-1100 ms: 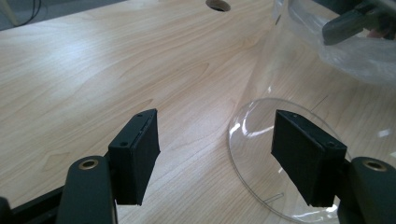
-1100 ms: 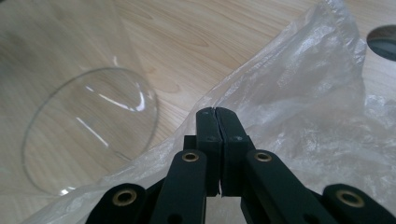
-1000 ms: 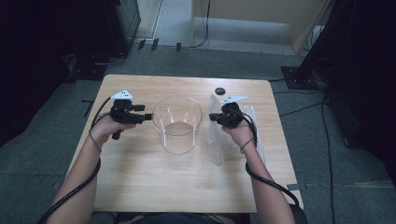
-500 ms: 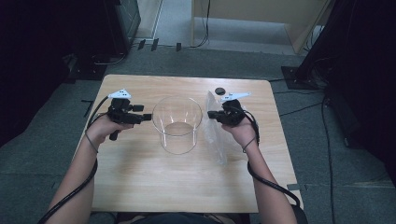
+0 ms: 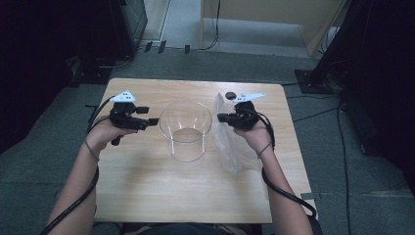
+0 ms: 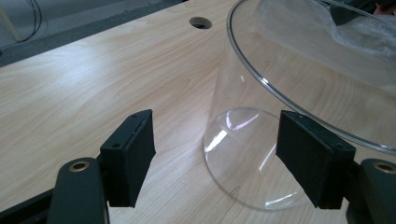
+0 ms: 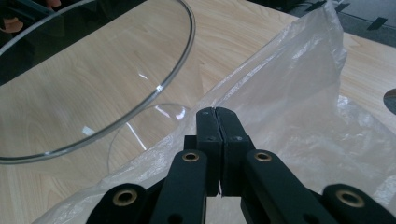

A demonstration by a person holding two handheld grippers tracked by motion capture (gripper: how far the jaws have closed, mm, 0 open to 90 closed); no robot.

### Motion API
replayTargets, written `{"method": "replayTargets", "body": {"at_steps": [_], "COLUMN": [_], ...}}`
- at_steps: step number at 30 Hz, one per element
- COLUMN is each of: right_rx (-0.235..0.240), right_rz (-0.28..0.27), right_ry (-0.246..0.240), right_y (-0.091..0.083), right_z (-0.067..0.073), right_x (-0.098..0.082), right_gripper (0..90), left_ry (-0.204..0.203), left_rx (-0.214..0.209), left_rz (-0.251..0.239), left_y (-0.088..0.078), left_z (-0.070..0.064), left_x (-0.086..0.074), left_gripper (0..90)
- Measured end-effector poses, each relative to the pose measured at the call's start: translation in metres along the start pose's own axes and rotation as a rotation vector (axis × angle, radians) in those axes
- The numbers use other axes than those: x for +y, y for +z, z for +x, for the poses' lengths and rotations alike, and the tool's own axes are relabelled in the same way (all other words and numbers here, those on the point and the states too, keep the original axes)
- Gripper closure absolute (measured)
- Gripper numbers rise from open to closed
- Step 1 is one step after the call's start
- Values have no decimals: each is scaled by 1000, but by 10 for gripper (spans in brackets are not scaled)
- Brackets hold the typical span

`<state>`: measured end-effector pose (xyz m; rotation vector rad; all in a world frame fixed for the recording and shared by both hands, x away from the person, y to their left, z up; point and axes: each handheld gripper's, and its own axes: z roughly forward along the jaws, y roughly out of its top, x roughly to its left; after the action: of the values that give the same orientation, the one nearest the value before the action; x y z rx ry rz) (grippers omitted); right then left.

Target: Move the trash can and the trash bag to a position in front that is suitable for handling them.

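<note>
Both grippers have been raised; left gripper (image 5: 152, 121) fingers have just been spreading beside the bowl (image 5: 186, 129), right gripper (image 5: 220, 117) fingers pinch the bag (image 5: 230, 147).

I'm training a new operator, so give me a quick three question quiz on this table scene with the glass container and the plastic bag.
1. True or false: the right gripper is shut on the plastic bag.
2. What stands between the two grippers?
3. The left gripper has its jaws: A open, B shut on the rim, C shut on the bag.

Key: 1 true. 2 the clear glass container. 3 A.
</note>
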<state>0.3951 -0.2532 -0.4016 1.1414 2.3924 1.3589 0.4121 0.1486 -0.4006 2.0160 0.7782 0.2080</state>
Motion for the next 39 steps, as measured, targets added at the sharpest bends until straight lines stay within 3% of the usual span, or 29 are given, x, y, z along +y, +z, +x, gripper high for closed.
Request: {"method": "replayTargets", "body": {"at_steps": [8,22,31,39], "right_rx": [11,32,60,71], "right_rz": [-32,-70,-98,-98], "right_ry": [-7,-25,-27,-56], "right_y": [-12,-25,-30,-29], "right_z": [5,18,27,36], "right_x": [9,23,30,37], "right_gripper": [894,894,894,894], "left_ry": [9,41,90,128], "left_rx": [-8,-31,-41,-72], "left_rz": [-37,-47,-39,-59], "left_y": [-11,-10,-7,-3], "left_z": [-6,-22,-35,-50], "left_x": [8,18,24,30], "left_gripper": [281,277,278,277]}}
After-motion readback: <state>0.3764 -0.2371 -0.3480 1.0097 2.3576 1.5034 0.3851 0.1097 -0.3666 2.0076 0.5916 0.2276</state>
